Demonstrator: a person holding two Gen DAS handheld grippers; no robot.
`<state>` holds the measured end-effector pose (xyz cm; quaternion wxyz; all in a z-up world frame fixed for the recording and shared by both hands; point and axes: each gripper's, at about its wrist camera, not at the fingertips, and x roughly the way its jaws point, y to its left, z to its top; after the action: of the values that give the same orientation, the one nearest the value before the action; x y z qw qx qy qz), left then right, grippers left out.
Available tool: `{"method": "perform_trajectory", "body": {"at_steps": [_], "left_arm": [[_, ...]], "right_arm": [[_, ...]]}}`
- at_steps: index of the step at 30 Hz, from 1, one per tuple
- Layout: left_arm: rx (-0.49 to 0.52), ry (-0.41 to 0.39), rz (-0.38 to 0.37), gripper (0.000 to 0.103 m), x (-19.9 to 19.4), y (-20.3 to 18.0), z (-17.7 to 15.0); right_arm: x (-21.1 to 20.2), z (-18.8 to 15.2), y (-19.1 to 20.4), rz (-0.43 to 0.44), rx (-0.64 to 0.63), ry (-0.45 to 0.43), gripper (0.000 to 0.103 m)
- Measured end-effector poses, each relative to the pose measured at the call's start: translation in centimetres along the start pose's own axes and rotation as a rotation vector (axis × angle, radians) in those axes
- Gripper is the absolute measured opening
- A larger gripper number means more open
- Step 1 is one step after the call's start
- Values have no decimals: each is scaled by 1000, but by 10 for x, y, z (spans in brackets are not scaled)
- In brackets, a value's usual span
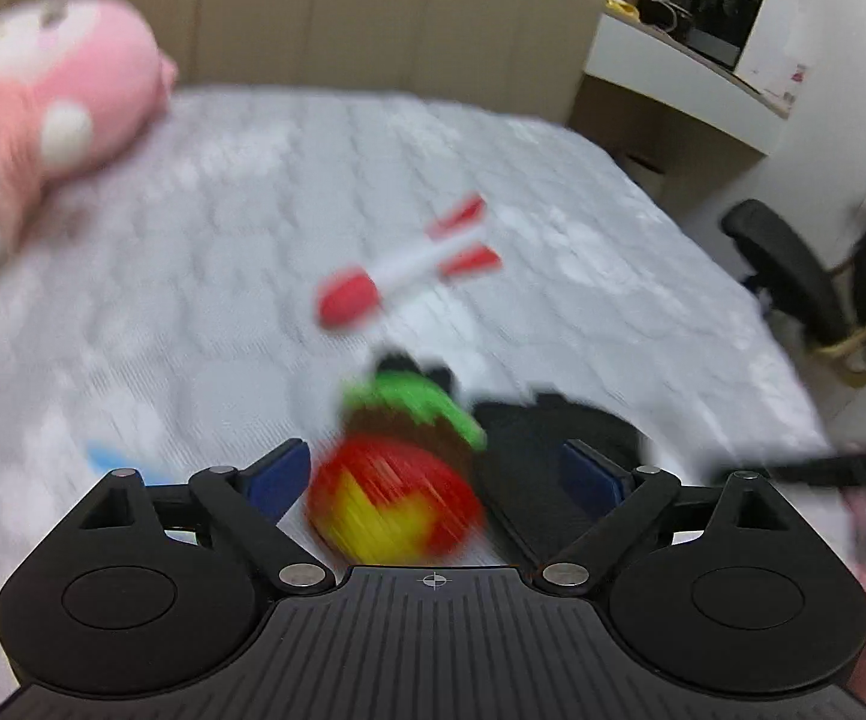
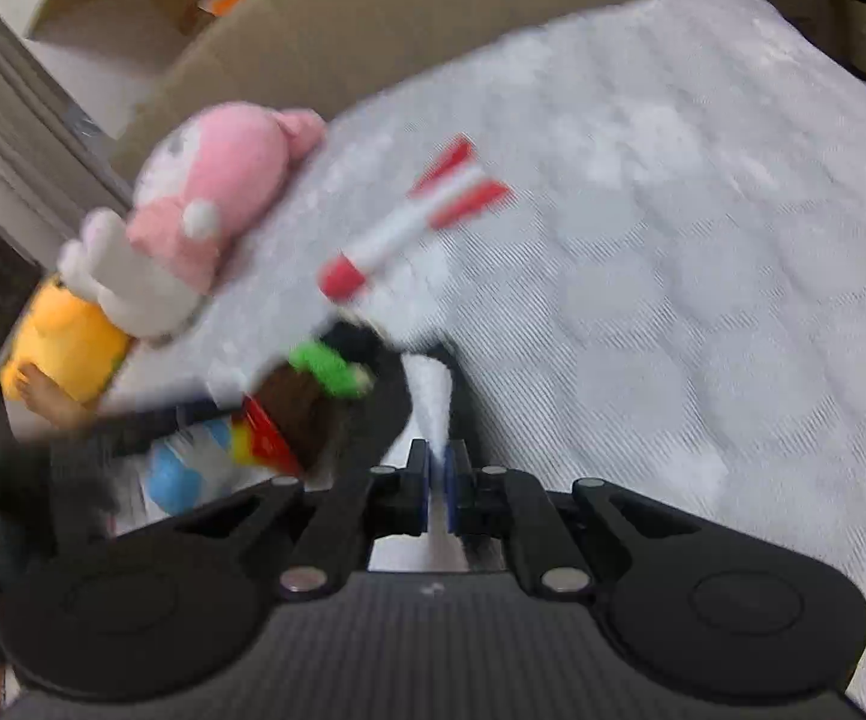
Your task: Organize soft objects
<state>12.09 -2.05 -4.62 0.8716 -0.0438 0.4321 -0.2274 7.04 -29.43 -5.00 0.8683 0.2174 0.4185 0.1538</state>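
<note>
Left tool (image 1: 433, 474) spread around red-yellow plush (image 1: 394, 507); no legible writing.

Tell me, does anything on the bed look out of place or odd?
Toys lie scattered: a red-and-white rocket askew mid-mattress, a pink plush tipped against the headboard. The right gripper pinches white fabric.

The left gripper (image 1: 433, 474) is hovering with jaws wide apart around a red-yellow plush (image 1: 394, 507) on the bed (image 1: 193, 276). A rocket toy (image 1: 409, 267) is lying at twelve o'clock, a pink plush (image 1: 55, 108) at ten o'clock.
</note>
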Motion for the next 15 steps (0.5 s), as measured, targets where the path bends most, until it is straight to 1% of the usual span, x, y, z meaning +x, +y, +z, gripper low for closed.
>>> {"method": "perform_trajectory", "body": {"at_steps": [1, 3, 4, 5, 6, 7, 8, 10, 11, 12, 13, 14, 15], "left_arm": [[-19, 31, -17, 94, 3, -3, -6], [-21, 71, -11, 94, 12, -8, -18], [-21, 91, -6, 94, 18, -11, -23], [-34, 115, -8, 94, 22, -12, -27], [-55, 133, -15, 94, 25, -12, -30], [-68, 140, -25, 94, 25, -11, -33], [-71, 142, -37, 94, 23, -11, -34], [-57, 149, -59, 94, 19, -9, -37], [-49, 153, -70, 94, 17, -9, -39], [-43, 157, -80, 94, 15, -8, -40], [-42, 165, -89, 94, 16, -7, -42], [-41, 171, -96, 94, 18, -8, -42], [-40, 176, -102, 94, 19, -9, -43]], "right_arm": [[6, 8, 6, 31, -10, -9, 6], [21, 22, 22, 95, -51, -15, 7], [32, 26, 31, 98, -88, -8, 11], [44, 27, 40, 72, -134, 14, 14], [55, 26, 46, 27, -186, 53, 18], [64, 22, 50, -26, -237, 95, 19], [68, 16, 53, -61, -277, 131, 20], [67, 2, 55, -46, -320, 185, 39], [64, -6, 55, -19, -322, 207, 43], [61, -14, 55, 2, -322, 225, 43], [61, -14, 56, 4, -329, 218, 41], [61, -13, 58, 6, -336, 210, 37], [61, -13, 59, 8, -343, 203, 18]]}}
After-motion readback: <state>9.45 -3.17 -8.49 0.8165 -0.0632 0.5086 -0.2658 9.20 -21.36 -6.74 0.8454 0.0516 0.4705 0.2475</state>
